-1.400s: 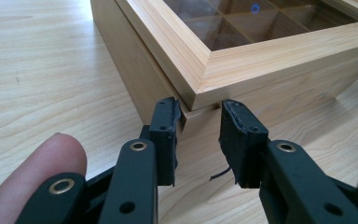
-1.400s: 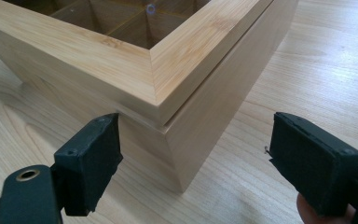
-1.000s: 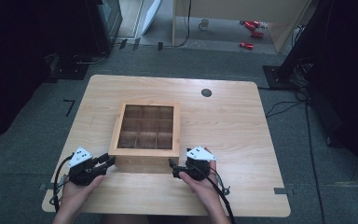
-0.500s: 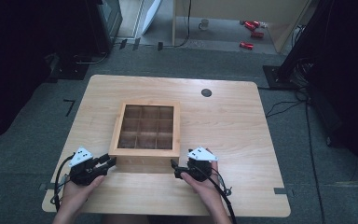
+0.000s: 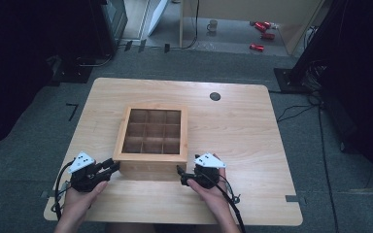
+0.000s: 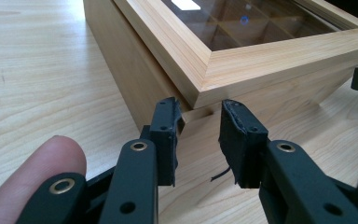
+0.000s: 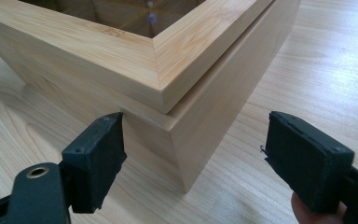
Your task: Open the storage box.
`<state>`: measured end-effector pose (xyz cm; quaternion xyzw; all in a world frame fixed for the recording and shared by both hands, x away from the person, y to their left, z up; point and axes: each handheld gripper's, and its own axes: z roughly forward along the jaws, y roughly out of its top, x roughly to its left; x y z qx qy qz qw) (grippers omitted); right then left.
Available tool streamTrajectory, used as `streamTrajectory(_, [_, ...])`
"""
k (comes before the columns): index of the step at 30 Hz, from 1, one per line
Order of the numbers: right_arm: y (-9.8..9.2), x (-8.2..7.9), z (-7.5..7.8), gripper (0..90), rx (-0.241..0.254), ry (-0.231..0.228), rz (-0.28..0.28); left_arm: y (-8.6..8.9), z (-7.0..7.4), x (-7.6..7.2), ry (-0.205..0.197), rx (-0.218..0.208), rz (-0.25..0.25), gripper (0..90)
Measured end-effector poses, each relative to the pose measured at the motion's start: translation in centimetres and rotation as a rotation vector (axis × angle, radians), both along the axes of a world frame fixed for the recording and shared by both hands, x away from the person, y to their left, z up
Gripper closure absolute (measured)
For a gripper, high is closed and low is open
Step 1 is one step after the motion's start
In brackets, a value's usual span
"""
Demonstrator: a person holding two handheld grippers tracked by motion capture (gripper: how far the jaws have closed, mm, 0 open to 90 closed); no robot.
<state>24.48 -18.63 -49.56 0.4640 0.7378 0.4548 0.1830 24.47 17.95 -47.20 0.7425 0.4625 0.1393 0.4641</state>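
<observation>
overhead, a wooden box with a glass grid lid sits mid-table, the left gripper at its near left corner, the right gripper at its near right. in the left gripper view, the jaws stand slightly apart below the lid's corner. in the right gripper view, the jaws gape wide, flanking the box's corner.

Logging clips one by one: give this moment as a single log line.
left tool open at wooden box near-left corner | right tool open at near-right corner | lid closed
</observation>
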Motion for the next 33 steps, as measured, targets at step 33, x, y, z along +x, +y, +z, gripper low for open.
streamTrajectory(33, [-0.1,0.4,2.7,21.5,0.002,-0.122,0.004,2.8,-1.8,0.2,0.085,0.073,0.074,34.2])
